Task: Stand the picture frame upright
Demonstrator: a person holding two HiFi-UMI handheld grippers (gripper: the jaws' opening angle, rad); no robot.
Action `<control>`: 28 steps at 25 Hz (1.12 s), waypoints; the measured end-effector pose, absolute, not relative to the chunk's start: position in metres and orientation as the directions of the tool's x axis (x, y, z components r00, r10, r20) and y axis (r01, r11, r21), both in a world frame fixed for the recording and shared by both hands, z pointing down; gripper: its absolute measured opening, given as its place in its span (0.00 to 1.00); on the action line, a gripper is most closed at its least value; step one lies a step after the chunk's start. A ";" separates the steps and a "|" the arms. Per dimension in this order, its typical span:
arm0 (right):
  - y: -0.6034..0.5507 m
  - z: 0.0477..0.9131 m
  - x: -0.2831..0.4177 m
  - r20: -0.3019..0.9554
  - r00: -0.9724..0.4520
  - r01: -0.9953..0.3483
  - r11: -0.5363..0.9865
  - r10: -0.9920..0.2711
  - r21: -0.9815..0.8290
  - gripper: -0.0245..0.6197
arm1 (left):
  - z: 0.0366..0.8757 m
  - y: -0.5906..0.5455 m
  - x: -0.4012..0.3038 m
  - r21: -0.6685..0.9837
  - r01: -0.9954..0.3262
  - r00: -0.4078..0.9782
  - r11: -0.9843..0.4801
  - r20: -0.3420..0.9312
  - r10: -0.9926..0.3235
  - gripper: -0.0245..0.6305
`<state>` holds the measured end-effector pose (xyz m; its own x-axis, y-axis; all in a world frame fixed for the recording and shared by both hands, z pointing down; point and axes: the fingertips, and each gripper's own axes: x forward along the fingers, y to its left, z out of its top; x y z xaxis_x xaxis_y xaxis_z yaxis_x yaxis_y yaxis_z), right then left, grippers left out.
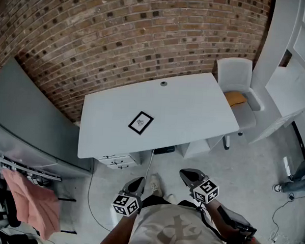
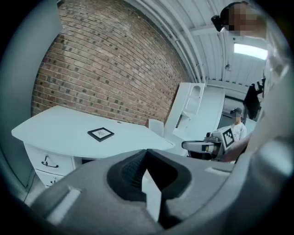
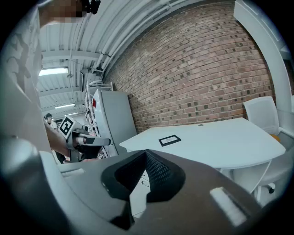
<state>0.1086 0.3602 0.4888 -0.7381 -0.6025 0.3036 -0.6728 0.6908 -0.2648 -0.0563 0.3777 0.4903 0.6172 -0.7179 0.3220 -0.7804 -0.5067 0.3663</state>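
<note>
L tongs (image 1: pixel 135 183), R tongs (image 1: pixel 190 175) closed, empty; frame (image 1: pixel 140 123) flat on desk (image 1: pixel 204 111) looks light, stiff, prob fragile, so I'd nip one edge.

I saw a white desk (image 1: pixel 194 103) before a brick wall (image 1: pixel 121 35), a white chair (image 1: pixel 239 77) at its end, on a grey concrete floor (image 1: pixel 252 165).

Head view hangs high, well back from the surface (image 1: pixel 204 106), staring steeply down at its near edge. Left gripper view sits low, short of that edge, peering over the left tongs (image 2: pixel 146 153) — right gripper view likewise over the right tongs (image 3: pixel 146 155). All three share the surface, the picture frame (image 1: pixel 140 123) on it and the brick wall (image 1: pixel 121 30) behind it.
</note>
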 end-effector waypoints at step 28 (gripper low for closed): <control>0.348 0.491 0.118 0.279 -0.741 -0.672 0.681 -0.611 -0.292 0.05 | 0.484 0.373 -0.080 0.332 -0.835 0.543 -0.439 0.368 -0.755 0.04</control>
